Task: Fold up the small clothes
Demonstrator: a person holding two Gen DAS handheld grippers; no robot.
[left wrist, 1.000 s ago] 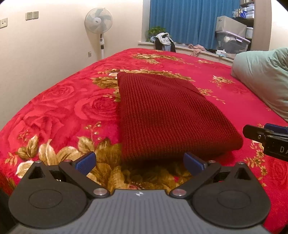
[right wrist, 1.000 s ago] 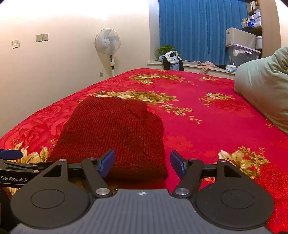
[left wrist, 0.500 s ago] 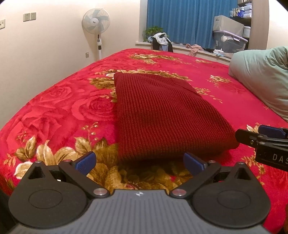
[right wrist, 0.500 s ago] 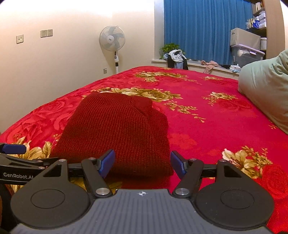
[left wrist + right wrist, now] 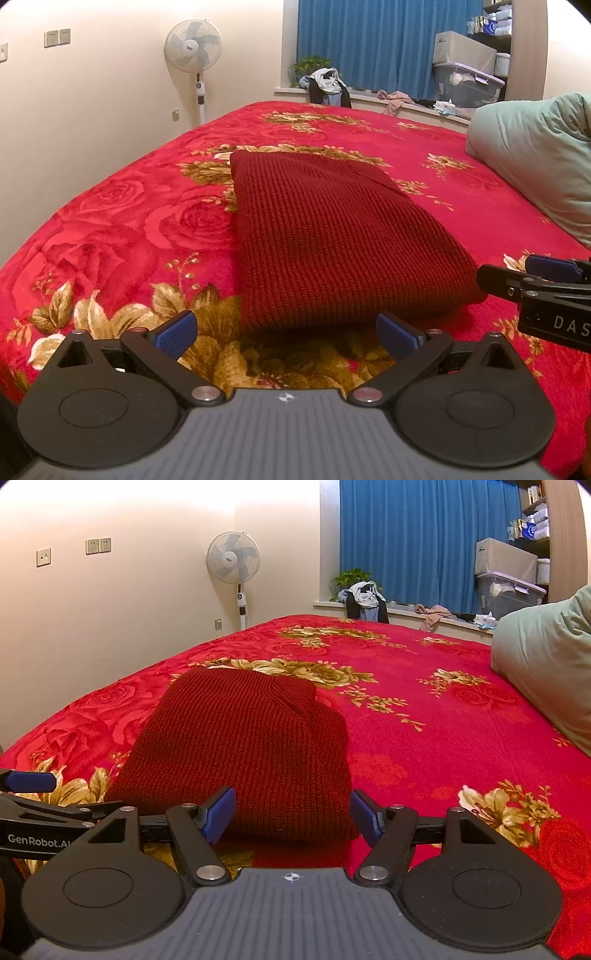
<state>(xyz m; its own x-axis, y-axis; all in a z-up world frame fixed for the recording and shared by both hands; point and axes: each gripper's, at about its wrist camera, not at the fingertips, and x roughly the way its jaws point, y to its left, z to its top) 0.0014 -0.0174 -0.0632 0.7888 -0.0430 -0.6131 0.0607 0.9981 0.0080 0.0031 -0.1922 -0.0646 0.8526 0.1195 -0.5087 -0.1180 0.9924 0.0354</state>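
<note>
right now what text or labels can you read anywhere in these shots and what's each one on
"DAS" on the right gripper body, cut off by the frame edge.
"GenRobot.AI" on the left gripper body, its end partly hidden.
The badge on the standing fan hub is too small to read.
Packages on the shelf are too blurred to read.

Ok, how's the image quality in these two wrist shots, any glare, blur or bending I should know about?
Left wrist view: the folded dark red knitted garment is sharp, its weave readable; fisheye bows the red floral bedspread; corners are vignetted black. Right wrist view: the cream wall is blown out at the top; a soft shadow lies under the garment's near edge, by the open right gripper.
</note>
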